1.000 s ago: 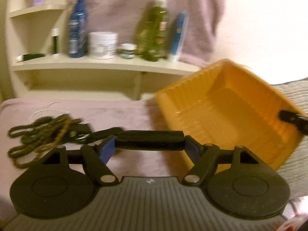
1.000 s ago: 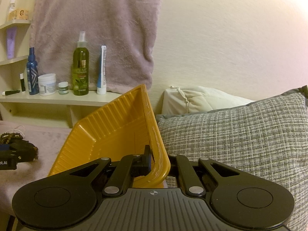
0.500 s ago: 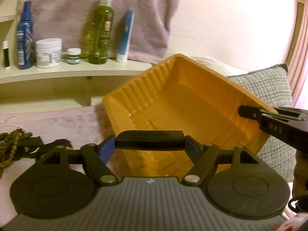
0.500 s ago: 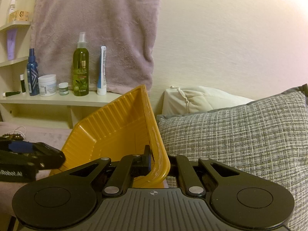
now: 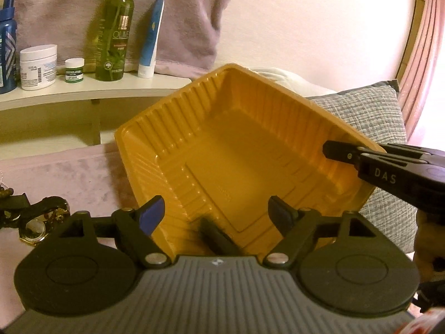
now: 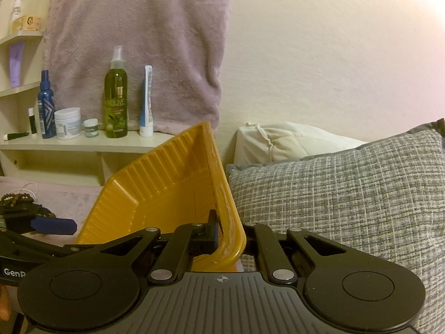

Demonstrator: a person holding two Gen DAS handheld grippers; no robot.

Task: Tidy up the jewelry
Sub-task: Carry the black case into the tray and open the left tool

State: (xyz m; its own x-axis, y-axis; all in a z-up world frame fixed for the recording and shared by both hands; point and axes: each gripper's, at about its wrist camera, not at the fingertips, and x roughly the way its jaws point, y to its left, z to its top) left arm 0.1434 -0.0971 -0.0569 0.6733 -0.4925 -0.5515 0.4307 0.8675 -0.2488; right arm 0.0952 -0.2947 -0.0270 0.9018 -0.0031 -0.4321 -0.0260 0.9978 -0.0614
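Observation:
A yellow ribbed plastic tray (image 5: 250, 150) is tilted up, its open side facing my left gripper. My right gripper (image 6: 226, 233) is shut on the tray's rim (image 6: 230, 222) and holds it; it also shows in the left wrist view (image 5: 345, 153). My left gripper (image 5: 215, 211) is open over the tray's near edge. A long black object (image 5: 219, 236) lies blurred in the tray just below the left gripper. A gold watch (image 5: 36, 222) and brown bead strands (image 6: 16, 197) lie on the pink cloth at the left.
A shelf (image 6: 83, 142) behind holds a green spray bottle (image 6: 116, 97), a blue bottle (image 6: 46, 105), a white jar (image 6: 68, 123) and a tube (image 6: 146, 103). A grey woven cushion (image 6: 347, 194) and a white pillow (image 6: 283, 142) lie to the right.
My left gripper swung right from the jewelry to the tray while shut on the black object, then opened; the object now lies in the tray. My right gripper kept holding the tray.

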